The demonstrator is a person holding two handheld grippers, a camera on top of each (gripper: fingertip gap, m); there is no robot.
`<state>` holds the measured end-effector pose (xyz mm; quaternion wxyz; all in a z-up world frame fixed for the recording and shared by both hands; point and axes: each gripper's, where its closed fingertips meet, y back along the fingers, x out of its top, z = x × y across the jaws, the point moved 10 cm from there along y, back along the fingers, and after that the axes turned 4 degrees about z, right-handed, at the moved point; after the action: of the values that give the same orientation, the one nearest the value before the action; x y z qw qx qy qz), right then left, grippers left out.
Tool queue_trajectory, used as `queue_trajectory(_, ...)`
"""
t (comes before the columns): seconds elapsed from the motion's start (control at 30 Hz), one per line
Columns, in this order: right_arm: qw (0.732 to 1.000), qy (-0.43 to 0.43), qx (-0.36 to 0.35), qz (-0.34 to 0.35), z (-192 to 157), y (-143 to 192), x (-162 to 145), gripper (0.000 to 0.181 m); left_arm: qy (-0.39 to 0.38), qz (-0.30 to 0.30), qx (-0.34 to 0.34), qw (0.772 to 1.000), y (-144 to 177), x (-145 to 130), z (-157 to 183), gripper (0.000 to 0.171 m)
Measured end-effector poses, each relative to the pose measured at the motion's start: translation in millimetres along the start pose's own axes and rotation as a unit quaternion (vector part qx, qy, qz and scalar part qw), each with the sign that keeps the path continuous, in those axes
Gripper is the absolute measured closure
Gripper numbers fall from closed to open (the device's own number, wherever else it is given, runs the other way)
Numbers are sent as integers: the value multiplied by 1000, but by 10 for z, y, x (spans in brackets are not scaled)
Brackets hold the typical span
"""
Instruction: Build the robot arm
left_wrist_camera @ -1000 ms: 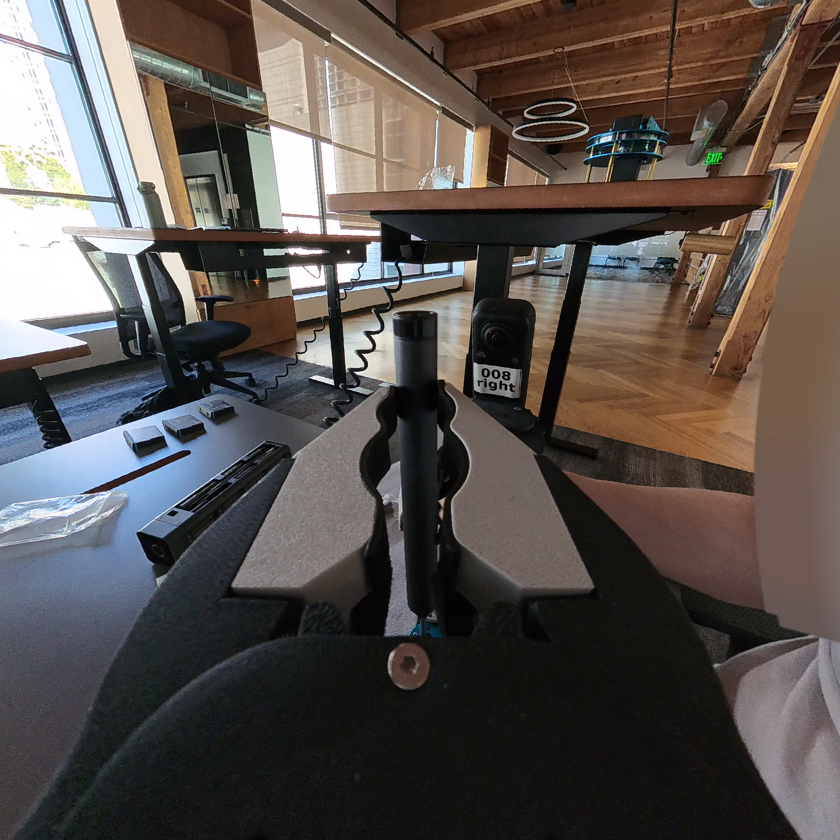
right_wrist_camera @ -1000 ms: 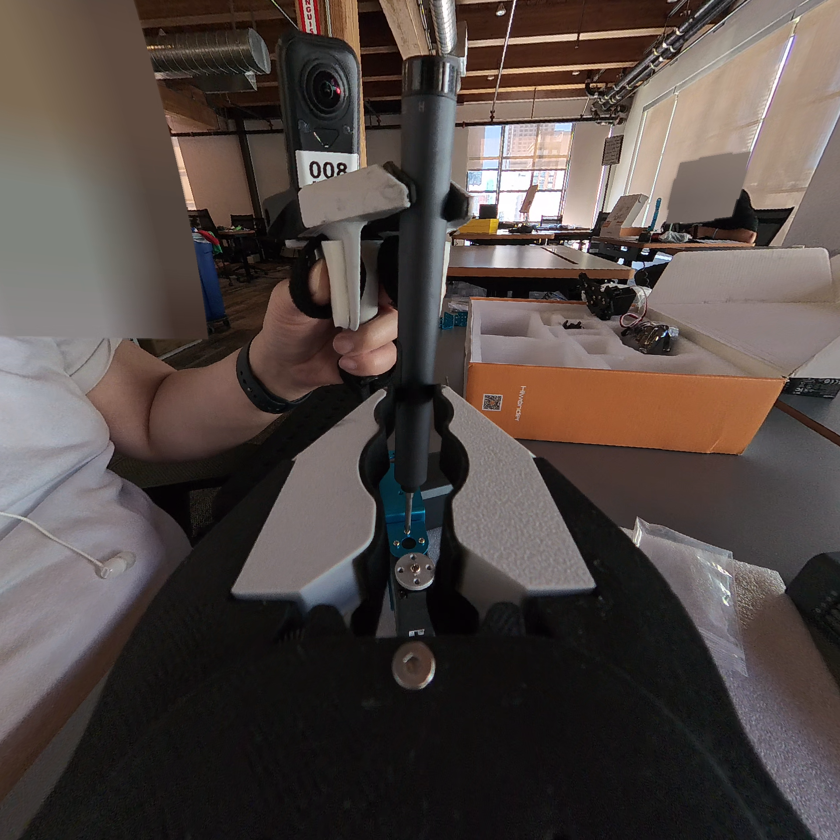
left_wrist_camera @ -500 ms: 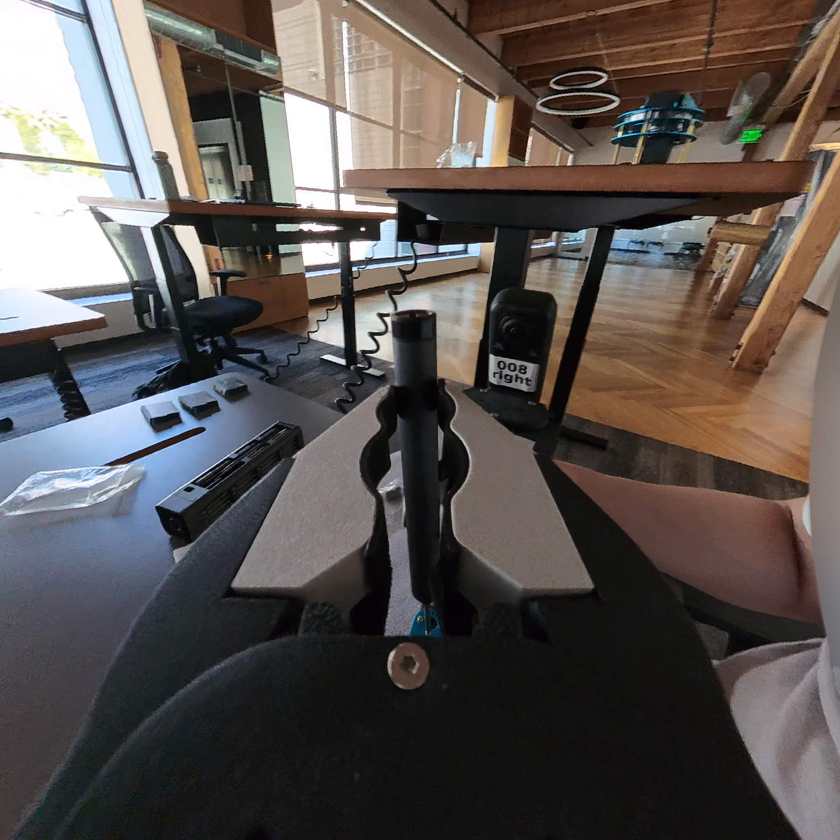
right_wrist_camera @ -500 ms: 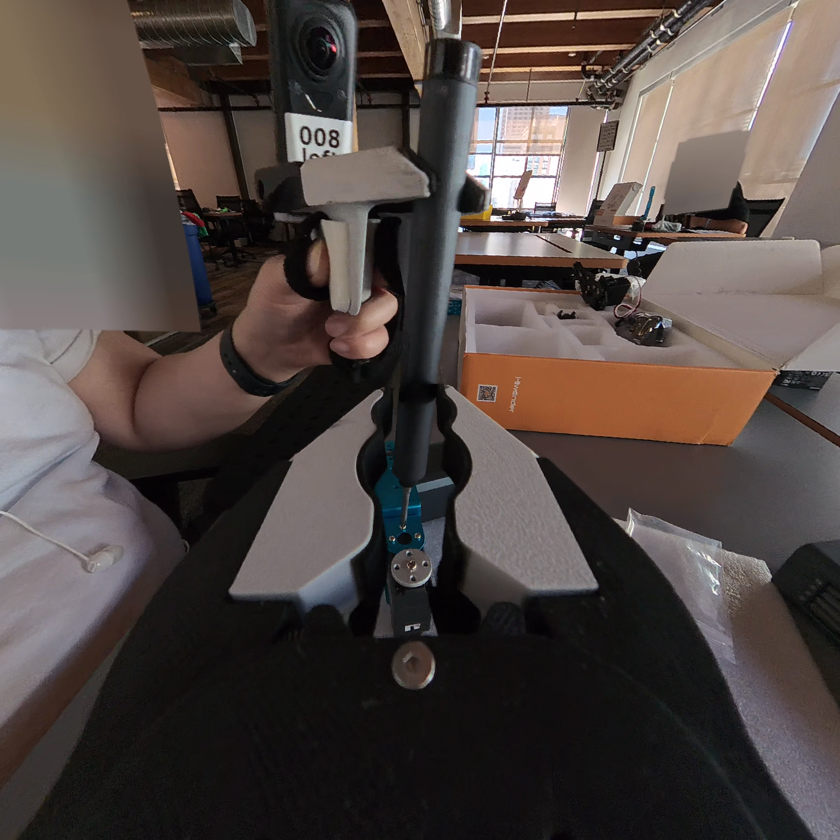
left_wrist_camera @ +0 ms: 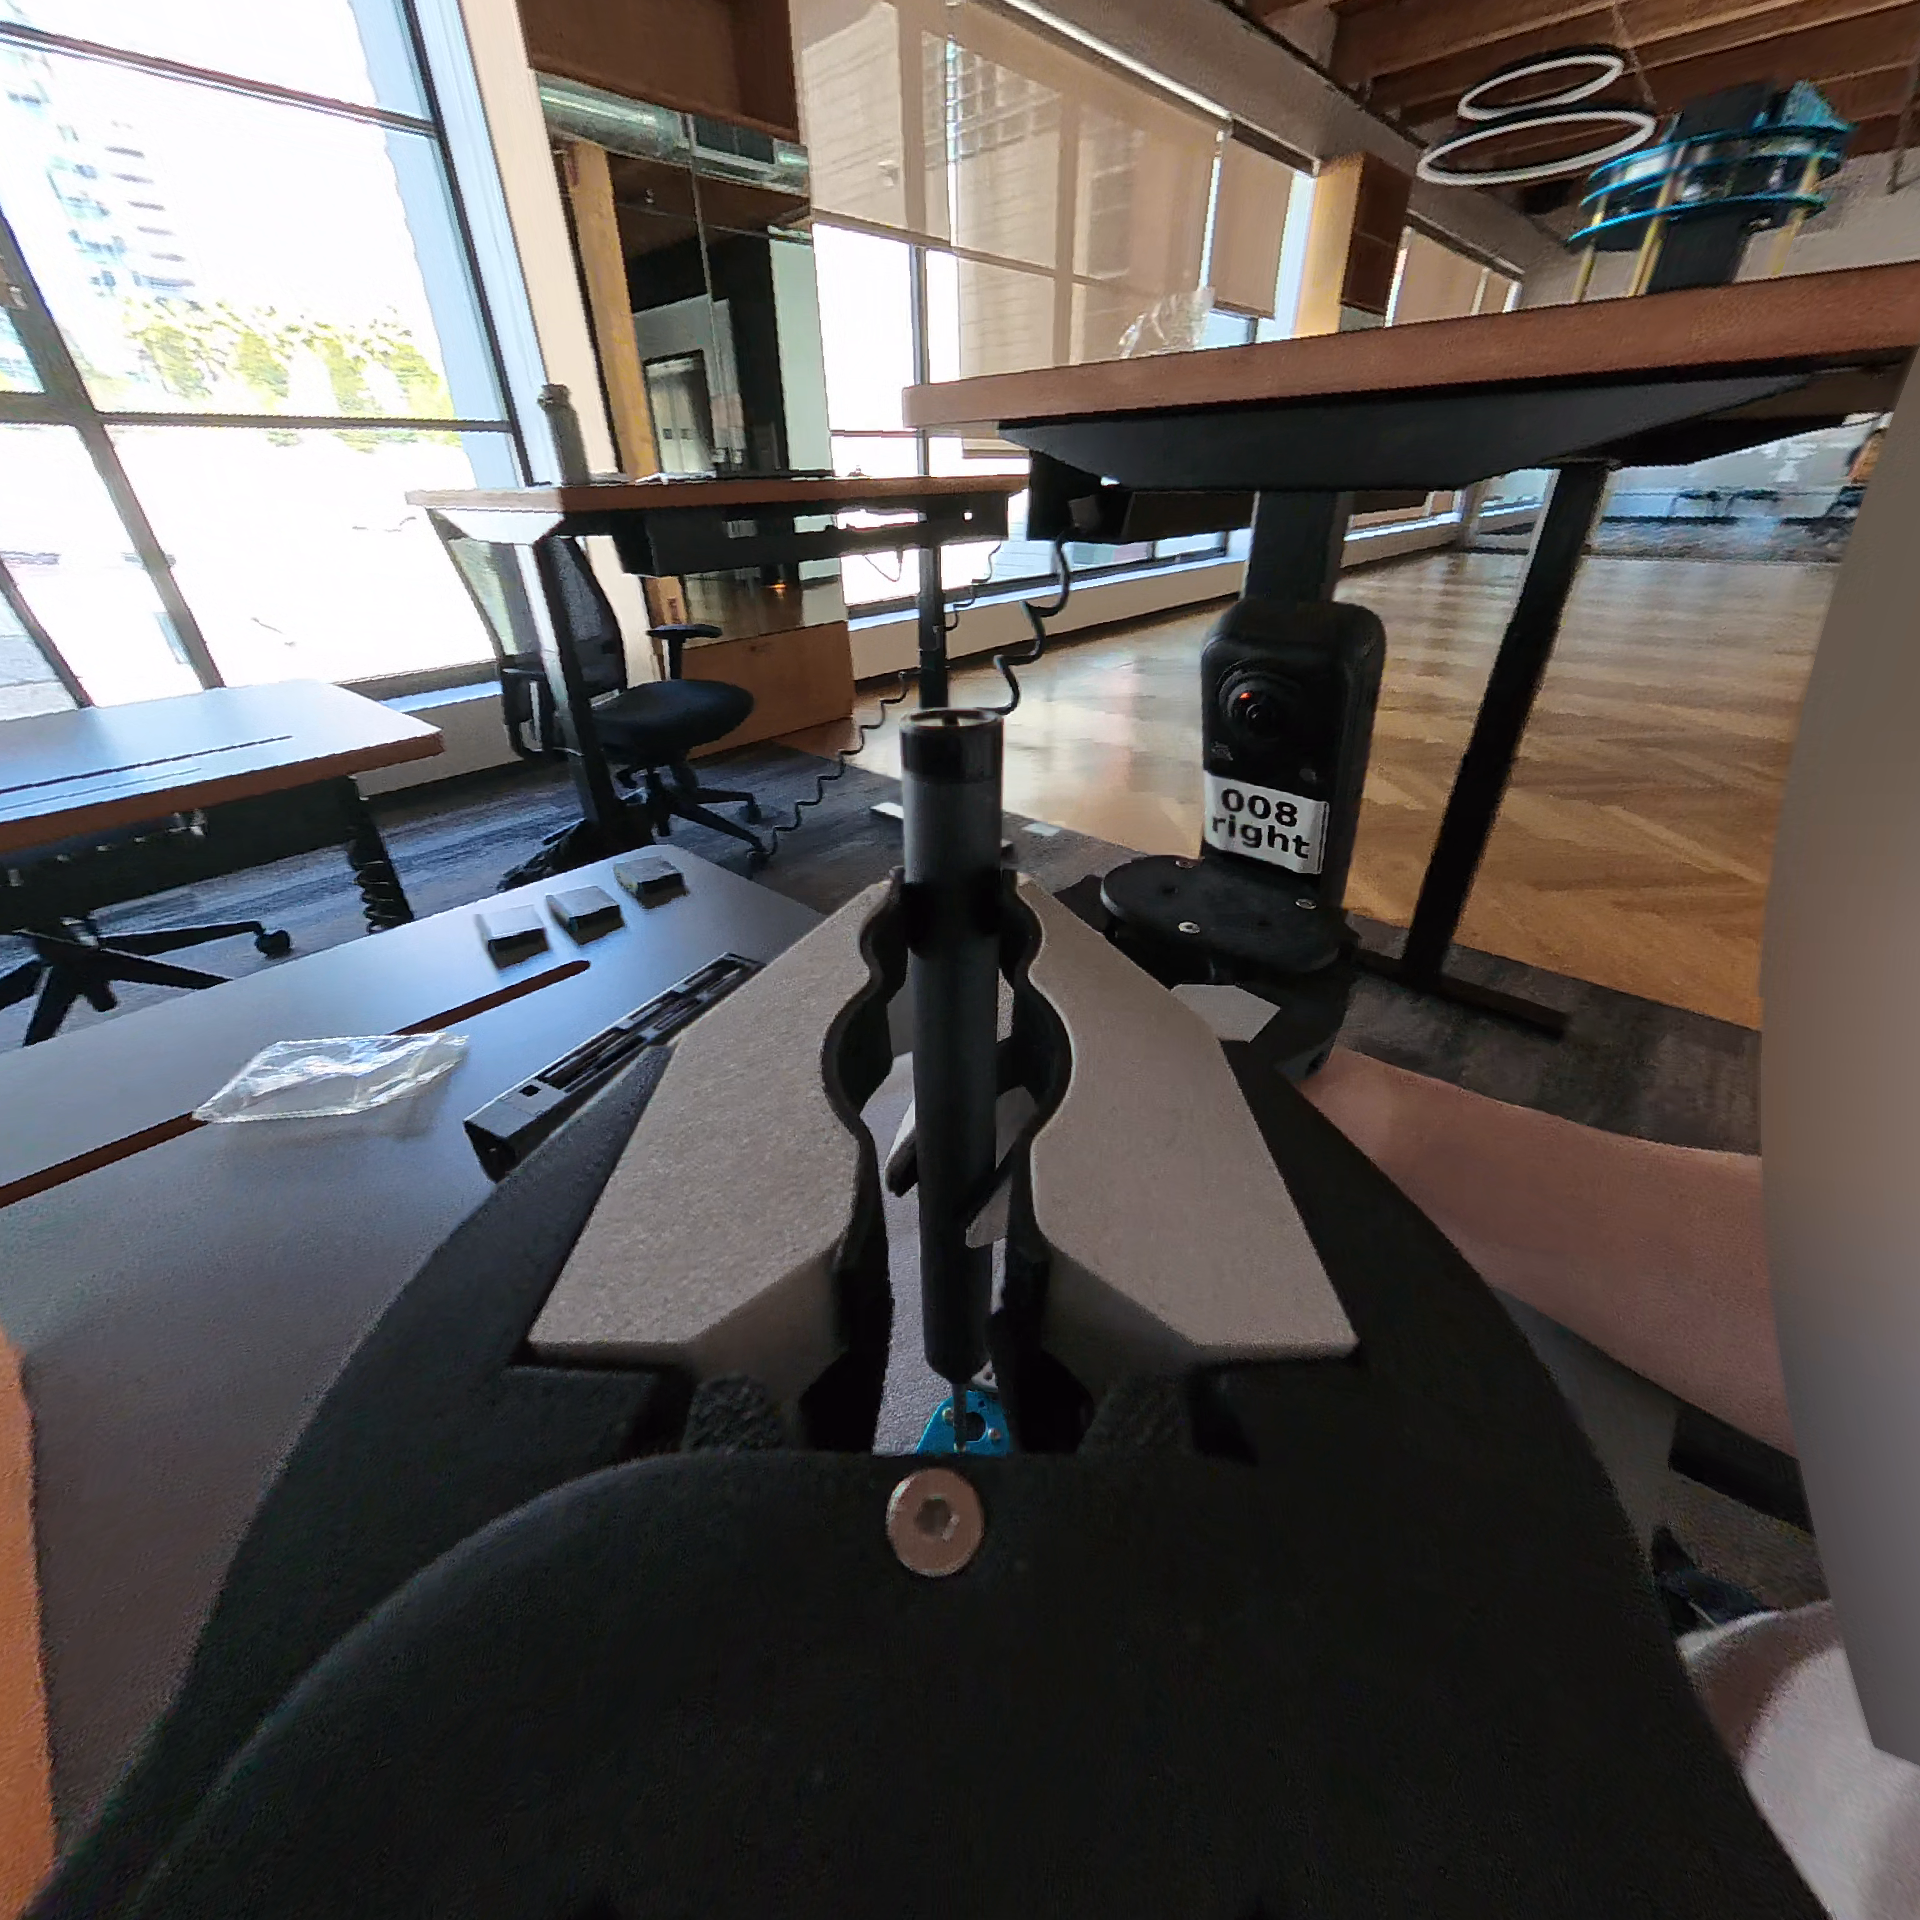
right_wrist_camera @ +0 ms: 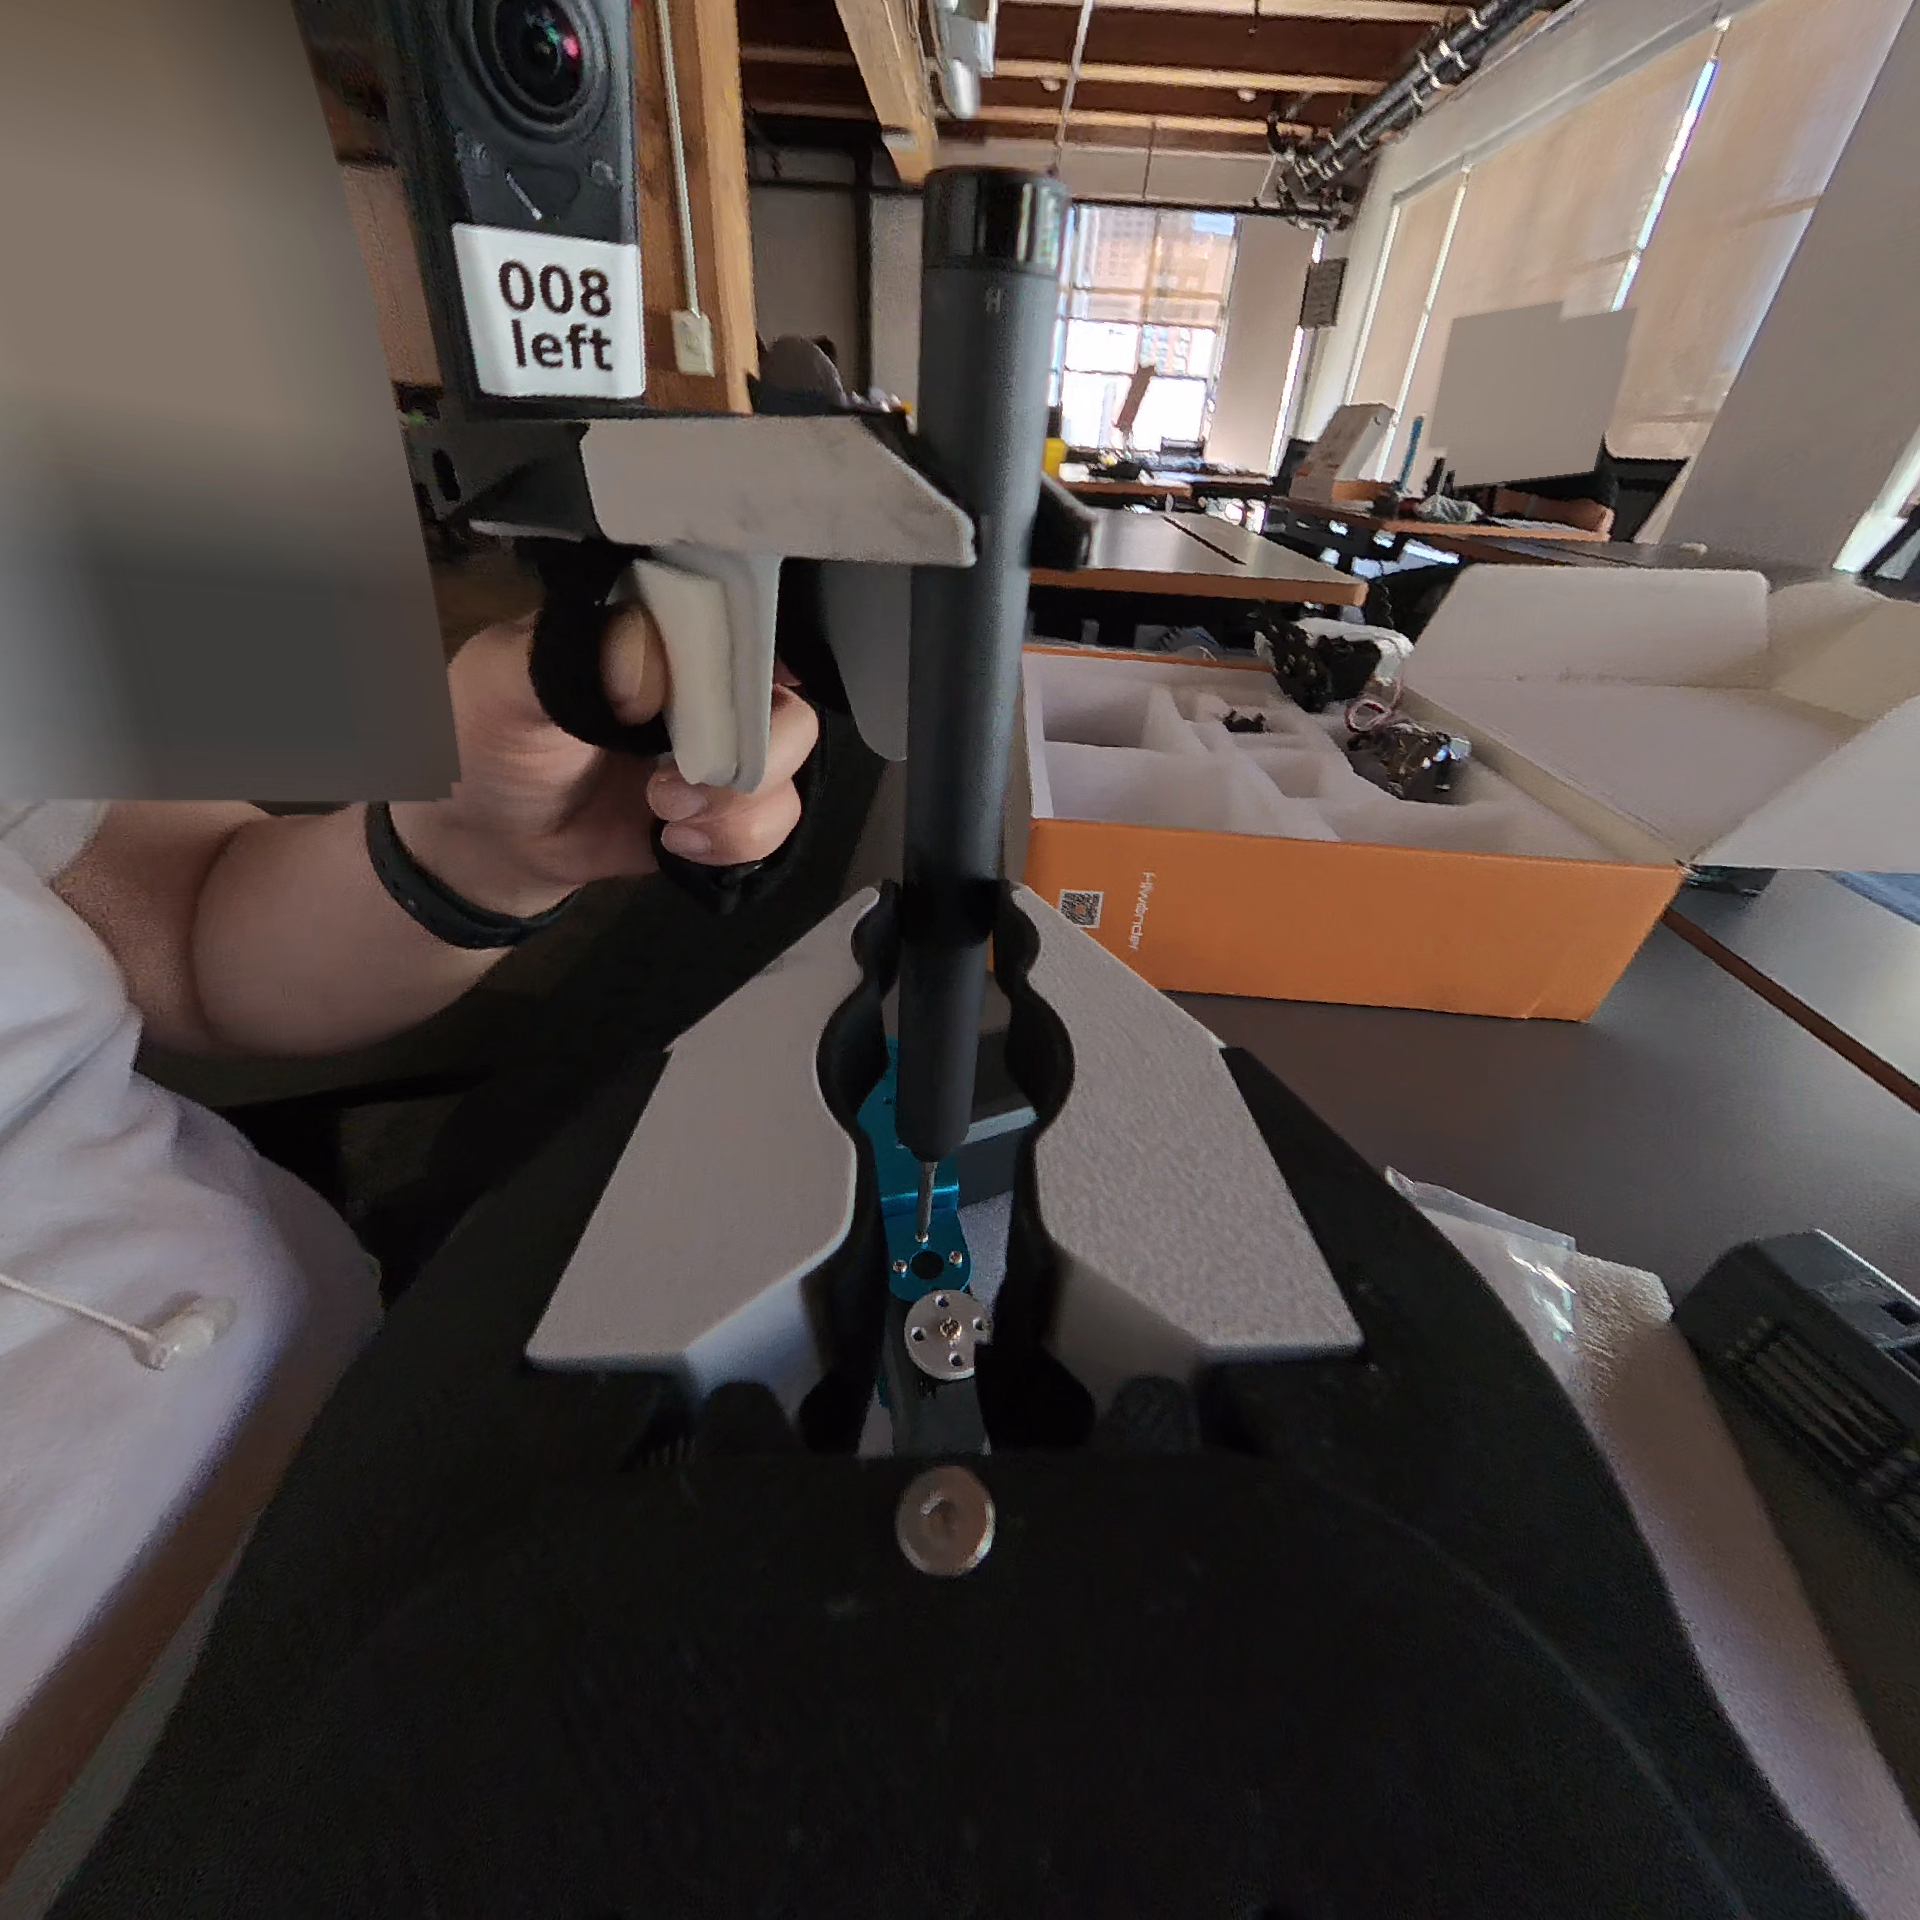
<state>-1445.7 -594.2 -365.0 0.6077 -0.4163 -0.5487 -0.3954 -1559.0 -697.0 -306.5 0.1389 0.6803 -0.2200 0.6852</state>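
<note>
Screwdriver (left_wrist_camera: 943, 1195) pinched upright in the left gripper (left_wrist_camera: 948, 899) meets the blue bracket (right_wrist_camera: 920, 1231) clamped by the right gripper (right_wrist_camera: 940, 920) near the desk (right_wrist_camera: 1455, 1122) edge, with the orange box (right_wrist_camera: 1330, 935) well behind.

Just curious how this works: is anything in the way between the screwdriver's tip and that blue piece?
Nothing visible does. The screwdriver, held in the left gripper, runs down between the right gripper's fingers, and its thin tip meets the blue piece beside a small hole.
</note>
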Motion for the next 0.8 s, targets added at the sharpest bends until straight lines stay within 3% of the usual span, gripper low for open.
queue_trajectory(0.27, 993, 27, -115, -31, -209, -52, 36, 163, 55, -10, -192, 980, -13, 2, -339, 156)
queue_trajectory(0.47, 996, 6, -81, -18, -170, -37, 120, 156, 84, -10, -295, 952, -105, -27, -506, 156)
queue_trajectory(0.63, 998, -21, -59, -6, -125, -28, 178, 164, 109, -8, -376, 920, -157, -57, -588, 156)
queue_trajectory(0.8, 996, -10, -85, -9, -162, -26, 174, 164, 114, -1, -397, 911, -193, -77, -609, 155)
